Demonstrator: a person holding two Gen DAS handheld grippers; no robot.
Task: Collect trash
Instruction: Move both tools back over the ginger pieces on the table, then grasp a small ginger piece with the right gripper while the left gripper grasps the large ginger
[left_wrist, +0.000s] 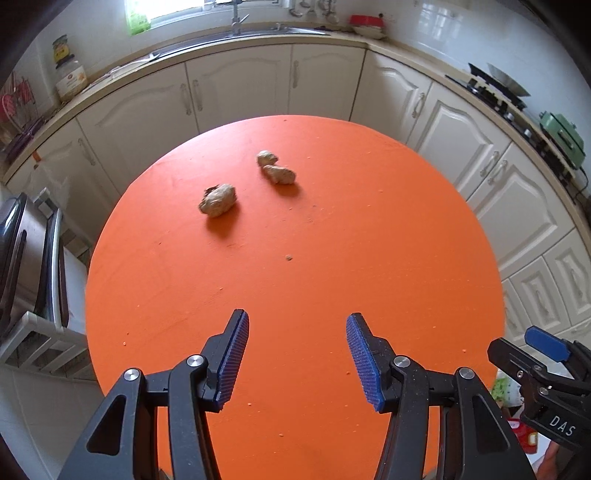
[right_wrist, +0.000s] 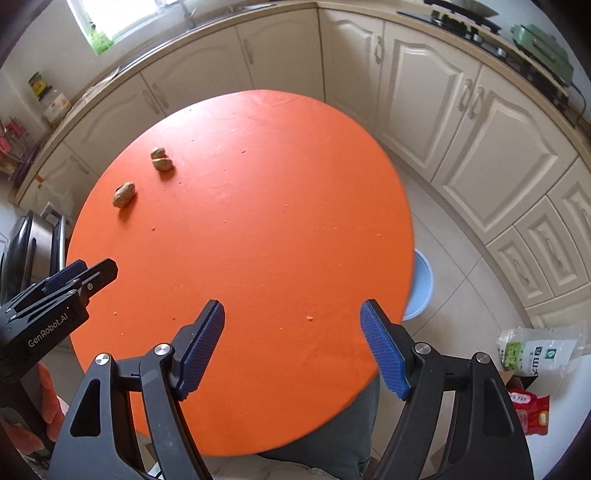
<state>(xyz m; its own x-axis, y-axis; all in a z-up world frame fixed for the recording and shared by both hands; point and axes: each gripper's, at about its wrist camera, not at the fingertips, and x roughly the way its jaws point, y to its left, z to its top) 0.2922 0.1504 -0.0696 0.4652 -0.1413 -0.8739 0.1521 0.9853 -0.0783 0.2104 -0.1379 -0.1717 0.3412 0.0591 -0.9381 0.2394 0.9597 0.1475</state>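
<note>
- Step: approach. Three paper wads (left_wrist: 218, 200) sit on the far side of the orange table (left_wrist: 332, 258), well apart from both grippers.
- Left gripper (left_wrist: 297, 354) half-spread, empty; right gripper (right_wrist: 291, 343) wide, empty.
- Next: reach forward, straddle the nearest wad, close.

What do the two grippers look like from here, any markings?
Both are black plastic with silver pivot bolts and ribbed blue pads. The left gripper reads "GenRobot.AI" on its side; the right gripper shows "DAS". No cables show.
</note>
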